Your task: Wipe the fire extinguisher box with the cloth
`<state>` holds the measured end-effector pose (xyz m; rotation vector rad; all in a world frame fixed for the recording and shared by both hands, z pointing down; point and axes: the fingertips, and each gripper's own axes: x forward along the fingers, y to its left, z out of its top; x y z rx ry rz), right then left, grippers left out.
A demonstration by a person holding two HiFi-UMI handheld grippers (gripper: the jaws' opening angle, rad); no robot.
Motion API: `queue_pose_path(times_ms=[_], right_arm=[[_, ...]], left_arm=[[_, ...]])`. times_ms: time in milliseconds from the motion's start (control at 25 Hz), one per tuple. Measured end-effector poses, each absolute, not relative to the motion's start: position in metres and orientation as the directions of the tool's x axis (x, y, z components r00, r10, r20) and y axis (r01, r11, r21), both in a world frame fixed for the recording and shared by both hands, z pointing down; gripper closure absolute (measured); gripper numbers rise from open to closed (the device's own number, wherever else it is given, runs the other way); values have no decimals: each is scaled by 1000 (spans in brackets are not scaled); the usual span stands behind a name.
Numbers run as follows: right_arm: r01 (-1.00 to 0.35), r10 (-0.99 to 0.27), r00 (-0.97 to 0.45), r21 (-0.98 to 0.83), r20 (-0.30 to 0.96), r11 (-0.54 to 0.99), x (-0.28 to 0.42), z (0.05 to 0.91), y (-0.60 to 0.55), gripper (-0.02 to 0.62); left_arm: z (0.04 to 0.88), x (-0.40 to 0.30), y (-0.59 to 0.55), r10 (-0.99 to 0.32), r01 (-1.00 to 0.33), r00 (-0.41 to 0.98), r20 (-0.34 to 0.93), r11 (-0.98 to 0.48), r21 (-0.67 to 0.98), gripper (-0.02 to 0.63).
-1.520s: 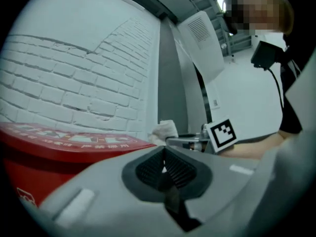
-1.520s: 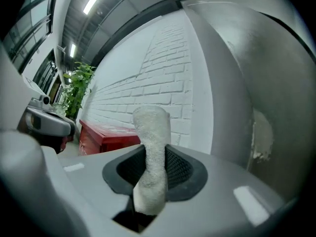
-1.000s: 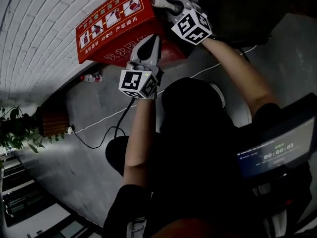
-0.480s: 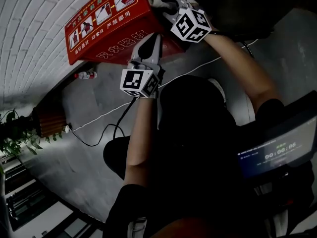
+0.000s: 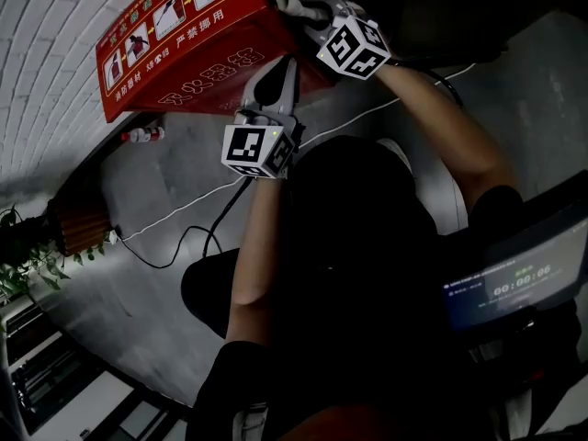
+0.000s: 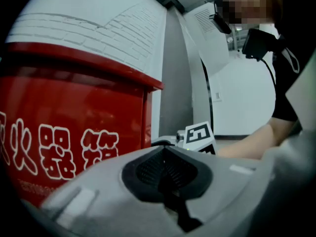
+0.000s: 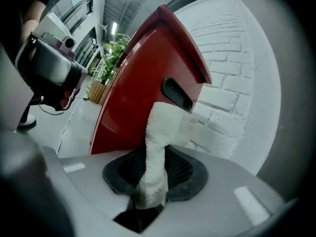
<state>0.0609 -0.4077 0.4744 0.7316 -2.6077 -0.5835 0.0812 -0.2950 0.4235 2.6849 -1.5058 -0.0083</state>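
Note:
The red fire extinguisher box with white characters stands against a white brick wall. In the right gripper view its red side has a dark handle recess. My right gripper is shut on a white cloth, whose free end lies against that side just below the recess. From the head view this gripper is at the box's right end. My left gripper rests by the lettered front face. Its jaws are shut with nothing between them.
A white brick wall runs behind the box. On the grey floor lie a bottle and cables. A wooden planter with a plant stands at the left. A dark screen is at the right.
In the head view the box has slid towards the upper left of the picture. Both grippers keep nearly the same places against it, and the cloth stays in the right gripper.

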Motion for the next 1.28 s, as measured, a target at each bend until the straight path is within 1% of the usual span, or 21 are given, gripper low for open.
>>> queue_pose_path(times_ms=[160, 320, 520, 920, 1280], right_arm=[[-415, -553, -793, 437, 255, 798, 62, 502, -410, 509], [-395, -537, -792, 428, 291, 813, 62, 530, -412, 509], [-350, -509, -788, 428, 345, 833, 62, 565, -413, 509], [-222, -496, -734, 526, 464, 821, 62, 629, -414, 508], [-158, -468, -686, 513, 558, 844, 64, 683, -408, 509]], left_arm=[[444, 79, -295, -852, -852, 522, 48, -517, 86, 606], [470, 71, -297, -857, -857, 512, 51, -507, 90, 606], [494, 72, -298, -850, -851, 522, 73, -513, 115, 606], [535, 72, -301, -834, -844, 535, 132, -521, 127, 606], [570, 73, -306, -823, -843, 537, 185, -521, 132, 606]])
